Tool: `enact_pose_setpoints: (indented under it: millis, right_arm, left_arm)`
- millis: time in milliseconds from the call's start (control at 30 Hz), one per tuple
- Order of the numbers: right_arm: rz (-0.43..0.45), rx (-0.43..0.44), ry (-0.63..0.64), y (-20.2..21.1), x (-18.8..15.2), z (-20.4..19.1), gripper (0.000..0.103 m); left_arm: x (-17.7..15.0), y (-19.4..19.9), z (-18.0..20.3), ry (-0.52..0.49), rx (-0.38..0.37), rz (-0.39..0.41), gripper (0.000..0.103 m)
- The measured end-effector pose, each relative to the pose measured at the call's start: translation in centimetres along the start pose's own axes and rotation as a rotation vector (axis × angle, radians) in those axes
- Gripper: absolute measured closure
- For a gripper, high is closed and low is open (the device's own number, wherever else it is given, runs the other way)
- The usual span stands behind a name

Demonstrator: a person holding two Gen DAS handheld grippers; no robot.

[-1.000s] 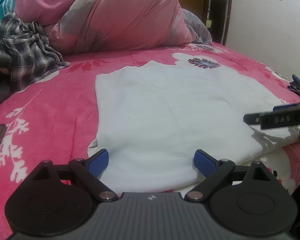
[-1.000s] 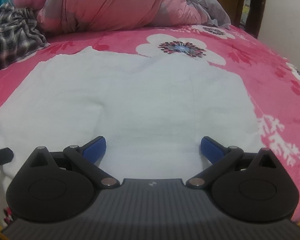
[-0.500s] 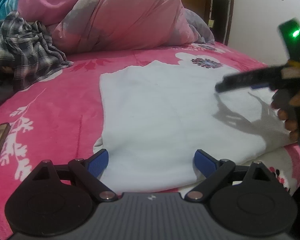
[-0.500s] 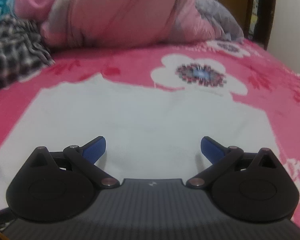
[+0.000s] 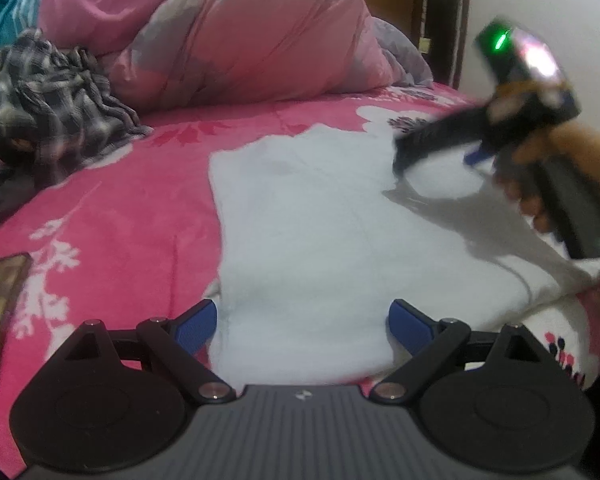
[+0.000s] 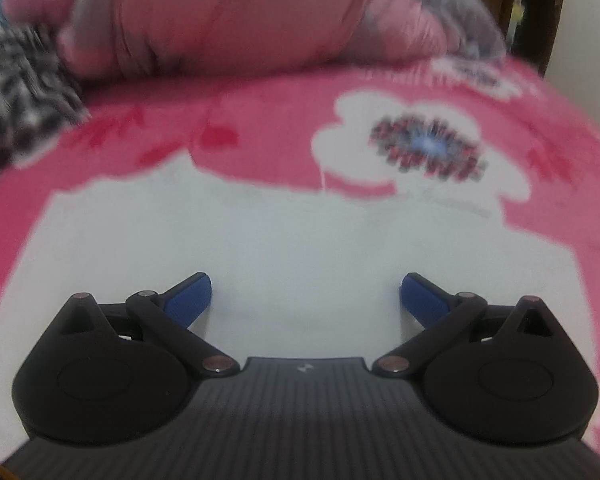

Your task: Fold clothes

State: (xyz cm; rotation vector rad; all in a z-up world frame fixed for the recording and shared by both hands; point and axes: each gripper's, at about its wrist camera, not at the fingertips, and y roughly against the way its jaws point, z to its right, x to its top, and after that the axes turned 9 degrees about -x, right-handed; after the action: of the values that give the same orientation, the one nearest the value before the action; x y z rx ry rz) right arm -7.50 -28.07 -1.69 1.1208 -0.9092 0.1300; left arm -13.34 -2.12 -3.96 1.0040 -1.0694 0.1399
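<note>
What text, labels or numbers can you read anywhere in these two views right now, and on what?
None can be read.
Left tool body: a small pale emblem, no letters.
Right tool body: the same small emblem, no letters.
White garment: no print or tag showing.
Pink floral bedsheet: pattern only.
Wall: two small scraps stuck on, too small to read.

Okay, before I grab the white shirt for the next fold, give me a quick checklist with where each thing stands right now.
1. Left gripper open: ok, jaws wide apart.
2. Right gripper open: ok, jaws wide apart.
3. White shirt lying flat on the bed: ok.
4. Left gripper at the near hem: ok, the edge sits between its fingers.
5. Right gripper touching the shirt: cannot tell, the view is blurred.
6. Plaid garment off the shirt: ok, it lies apart by the pink duvet.
</note>
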Motion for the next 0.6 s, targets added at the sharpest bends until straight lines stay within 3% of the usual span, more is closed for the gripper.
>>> enact_pose_setpoints:
  millis: [167,400,600]
  right_arm:
    - [0.007,0.005,0.005,-0.8,-0.2,-0.2,0.001]
    - [0.046,0.043,-0.072,4.0,-0.5,2.6,0.001]
    - [0.051,0.021,-0.013,5.4,-4.3,3.0,0.001]
  left_arm:
    - [2.2,0.5,0.4,-0.022,-0.006,0.003,0.009]
    - [3.9,-3.0,0.5,0.043,0.027,-0.150,0.009]
    - [3.5,-3.6,1.1,0.029,0.087,-0.180,0.006]
